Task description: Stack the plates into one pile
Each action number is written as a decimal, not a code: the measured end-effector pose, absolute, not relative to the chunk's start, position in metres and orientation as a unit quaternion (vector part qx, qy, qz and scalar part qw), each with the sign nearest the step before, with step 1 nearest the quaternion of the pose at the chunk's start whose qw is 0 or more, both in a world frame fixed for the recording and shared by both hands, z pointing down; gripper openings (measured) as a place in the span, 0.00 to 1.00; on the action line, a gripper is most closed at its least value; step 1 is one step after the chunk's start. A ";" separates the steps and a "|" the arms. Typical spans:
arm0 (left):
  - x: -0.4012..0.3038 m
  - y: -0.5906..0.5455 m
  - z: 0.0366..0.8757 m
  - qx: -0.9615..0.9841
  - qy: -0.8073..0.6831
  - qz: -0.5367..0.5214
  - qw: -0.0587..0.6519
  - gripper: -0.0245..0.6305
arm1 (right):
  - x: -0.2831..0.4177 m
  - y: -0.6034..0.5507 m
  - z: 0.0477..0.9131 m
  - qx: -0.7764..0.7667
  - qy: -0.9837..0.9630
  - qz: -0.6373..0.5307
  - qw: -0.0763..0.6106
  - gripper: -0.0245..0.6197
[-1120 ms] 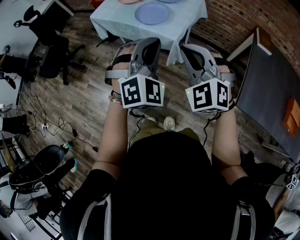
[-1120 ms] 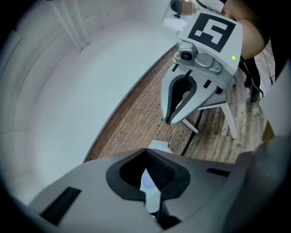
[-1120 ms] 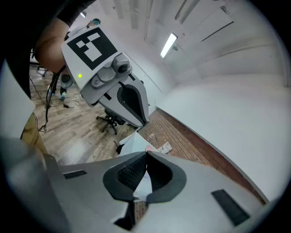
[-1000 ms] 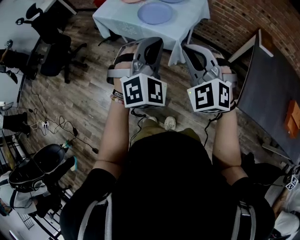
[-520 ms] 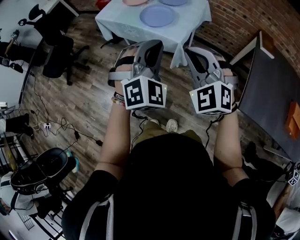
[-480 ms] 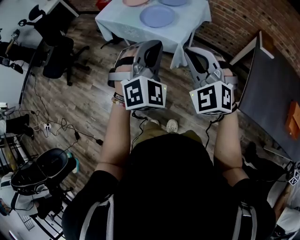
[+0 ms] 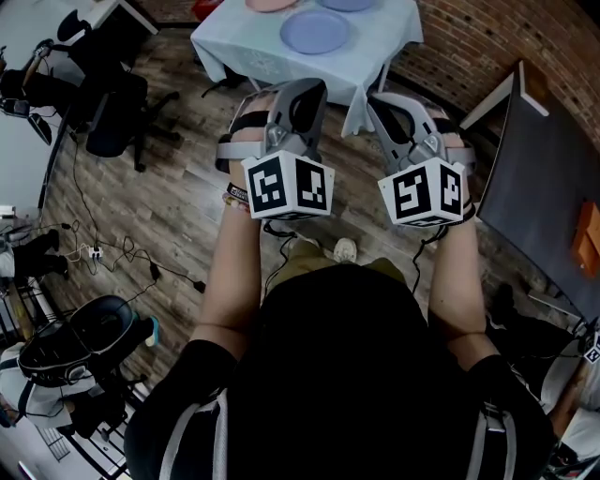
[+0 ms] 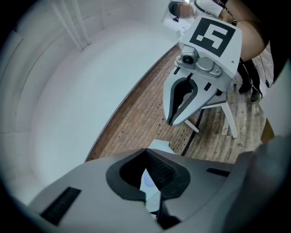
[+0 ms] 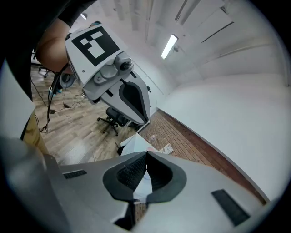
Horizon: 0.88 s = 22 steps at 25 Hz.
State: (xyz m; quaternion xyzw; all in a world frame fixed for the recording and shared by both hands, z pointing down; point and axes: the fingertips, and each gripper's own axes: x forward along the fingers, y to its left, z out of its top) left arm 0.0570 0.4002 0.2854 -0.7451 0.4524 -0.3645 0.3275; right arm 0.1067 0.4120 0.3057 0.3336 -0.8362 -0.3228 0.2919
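Hardly anything's been moved since a second ago: left gripper (image 7: 298,89) and right gripper (image 7: 386,99) are still held pressed shut, empty, short of the blue plate (image 7: 314,31).

Office chair (image 7: 111,111) and cables (image 7: 141,272) on wooden floor (image 7: 183,192).

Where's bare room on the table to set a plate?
Bare tablecloth left of the blue plate, toward the near-left corner, plus a strip between it and the right edge. Crowded behind: pink plate and second blue plate.
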 end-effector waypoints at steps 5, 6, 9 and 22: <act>0.058 0.394 0.282 -0.743 0.455 -0.365 0.329 0.07 | 0.108 0.403 0.300 0.336 -0.833 -0.329 0.290 0.09; 0.058 0.394 0.282 -0.743 0.455 -0.365 0.329 0.07 | 0.108 0.403 0.300 0.336 -0.833 -0.331 0.290 0.09; 0.058 0.398 0.285 -0.741 0.456 -0.367 0.329 0.07 | 0.109 0.405 0.304 0.335 -0.830 -0.336 0.294 0.09; 0.040 0.383 0.284 -0.730 0.474 -0.368 0.327 0.07 | 0.093 0.390 0.307 0.320 -0.838 -0.332 0.291 0.09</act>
